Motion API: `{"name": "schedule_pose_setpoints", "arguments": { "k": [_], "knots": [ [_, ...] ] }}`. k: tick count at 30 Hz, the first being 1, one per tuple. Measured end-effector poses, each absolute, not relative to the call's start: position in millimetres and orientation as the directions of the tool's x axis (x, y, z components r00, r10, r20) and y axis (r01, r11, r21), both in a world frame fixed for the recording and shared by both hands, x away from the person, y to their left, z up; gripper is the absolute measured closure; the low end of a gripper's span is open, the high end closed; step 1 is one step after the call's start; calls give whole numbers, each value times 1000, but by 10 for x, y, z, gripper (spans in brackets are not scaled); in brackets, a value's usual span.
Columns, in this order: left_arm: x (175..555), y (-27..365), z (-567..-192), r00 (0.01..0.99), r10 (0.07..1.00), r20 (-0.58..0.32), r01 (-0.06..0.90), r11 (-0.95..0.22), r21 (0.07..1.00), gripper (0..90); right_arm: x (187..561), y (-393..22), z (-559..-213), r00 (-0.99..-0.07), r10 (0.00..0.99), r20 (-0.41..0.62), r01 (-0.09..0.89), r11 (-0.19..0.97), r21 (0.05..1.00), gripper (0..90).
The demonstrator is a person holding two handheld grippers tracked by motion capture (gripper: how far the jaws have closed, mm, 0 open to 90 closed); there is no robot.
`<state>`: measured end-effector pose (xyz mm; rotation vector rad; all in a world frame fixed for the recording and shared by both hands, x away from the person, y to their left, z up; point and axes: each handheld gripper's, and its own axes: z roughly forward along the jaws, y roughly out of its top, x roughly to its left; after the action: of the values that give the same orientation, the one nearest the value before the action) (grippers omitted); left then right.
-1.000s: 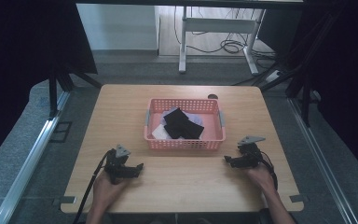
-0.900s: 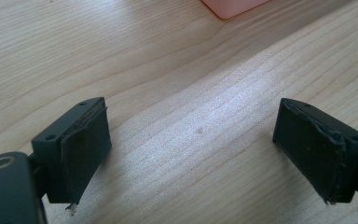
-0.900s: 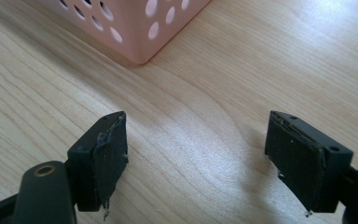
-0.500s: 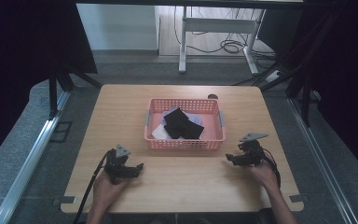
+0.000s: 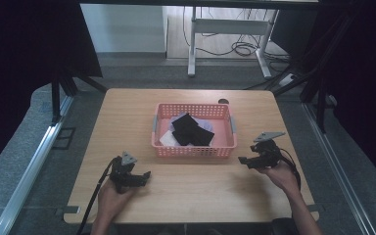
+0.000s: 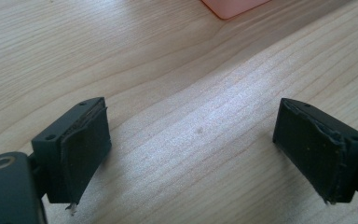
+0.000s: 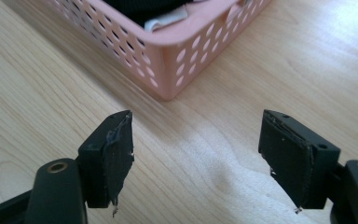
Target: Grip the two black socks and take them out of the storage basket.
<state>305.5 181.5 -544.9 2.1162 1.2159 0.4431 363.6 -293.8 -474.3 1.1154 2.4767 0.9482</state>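
Wooden table [image 5: 191, 196] bare in front. Pink basket [image 5: 194, 148] stood mid-table, black cloths [image 5: 192, 132] and white pieces piled inside, none taken out yet; work looked barely begun. Right gripper [image 5: 243, 160] just beside basket's right corner, jaws spread, just narrowing slightly, nothing between. Left gripper [image 5: 147, 174] near basket's front-left corner, spread, empty.

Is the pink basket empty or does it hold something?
Not empty: the pink basket holds black cloth pieces and something white.

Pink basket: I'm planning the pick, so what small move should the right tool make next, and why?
Probably carry the right tool up over the pink basket rim toward the black cloth. Its jaws, which have just been closing a little, stand open and empty beside the basket's corner, which lies ahead of them.
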Motion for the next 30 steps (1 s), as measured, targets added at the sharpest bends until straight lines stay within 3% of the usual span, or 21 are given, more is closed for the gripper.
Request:
{"name": "schedule_pose_setpoints", "arguments": {
  "k": [15, 30],
  "knots": [
    [3055, 1815, -5448, 513, 858, -28, 639, -360, 680, 106, 3720, -2932, -4322, -693, 720, 39, 565, 509, 649, 333],
    [3055, 1820, -5445, 516, 856, -25, 639, -366, 677, 106, 4077, -2444, -4134, -741, 671, 33, 544, 570, 616, 382]
  ]
}}
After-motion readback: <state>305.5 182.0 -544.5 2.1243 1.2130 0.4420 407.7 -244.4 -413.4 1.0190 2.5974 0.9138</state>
